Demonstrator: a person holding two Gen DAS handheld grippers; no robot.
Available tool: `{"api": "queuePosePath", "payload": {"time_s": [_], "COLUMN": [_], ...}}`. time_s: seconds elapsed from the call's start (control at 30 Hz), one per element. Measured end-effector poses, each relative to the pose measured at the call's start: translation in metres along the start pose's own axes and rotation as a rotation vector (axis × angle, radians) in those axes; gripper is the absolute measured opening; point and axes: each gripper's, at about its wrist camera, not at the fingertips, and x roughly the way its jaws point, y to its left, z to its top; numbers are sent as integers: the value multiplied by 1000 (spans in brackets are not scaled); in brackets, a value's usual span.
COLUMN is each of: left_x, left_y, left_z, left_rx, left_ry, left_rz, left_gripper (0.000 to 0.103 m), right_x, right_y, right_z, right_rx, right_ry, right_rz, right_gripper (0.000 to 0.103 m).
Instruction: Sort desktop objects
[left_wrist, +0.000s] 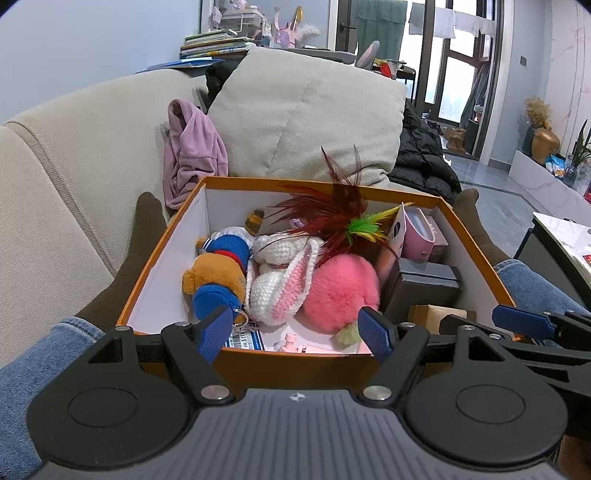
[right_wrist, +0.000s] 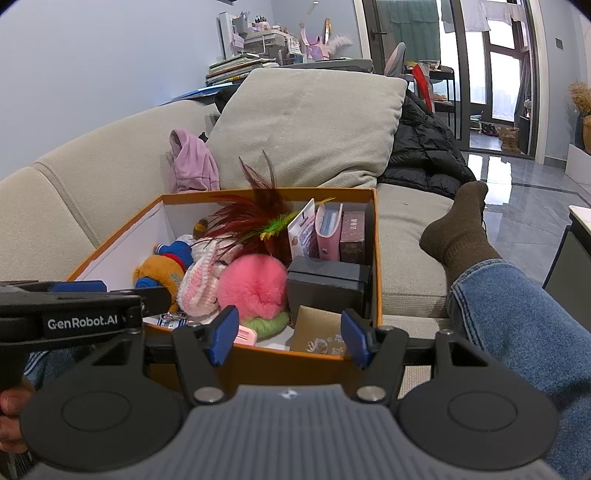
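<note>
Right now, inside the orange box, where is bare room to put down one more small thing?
The orange box has a bare white strip of floor along its left wall, beside the plush bear. The middle is crowded with the pink pompom and crochet bunny; the right side is packed with the black box and upright packages.

Plush bear (left_wrist: 218, 273): partly hidden under the crocheted toy (left_wrist: 280, 280). Card (left_wrist: 243, 339): print too small. Tabletop (left_wrist: 565, 236): cut by frame edge.

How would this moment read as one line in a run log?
left gripper: open, empty | right gripper: open, empty | both hover at near rim of orange cardboard box | pink fluffy pompom inside
</note>
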Motion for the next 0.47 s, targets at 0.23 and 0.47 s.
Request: {"api": "queuePosePath", "payload": {"time_s": [0.23, 0.47], "left_x": [-1, -1], "left_y": [0, 0], "left_z": [0, 0], "left_rx": [-2, -4], "left_ry": [0, -1], "left_rz": [1, -4], "left_gripper": [88, 88], "right_x": [0, 0], "right_y": [0, 0], "right_z": [0, 1], "right_rx": [-1, -4], "right_ry": [-1, -1], "right_rz": [1, 2], "right_gripper": [63, 64]}}
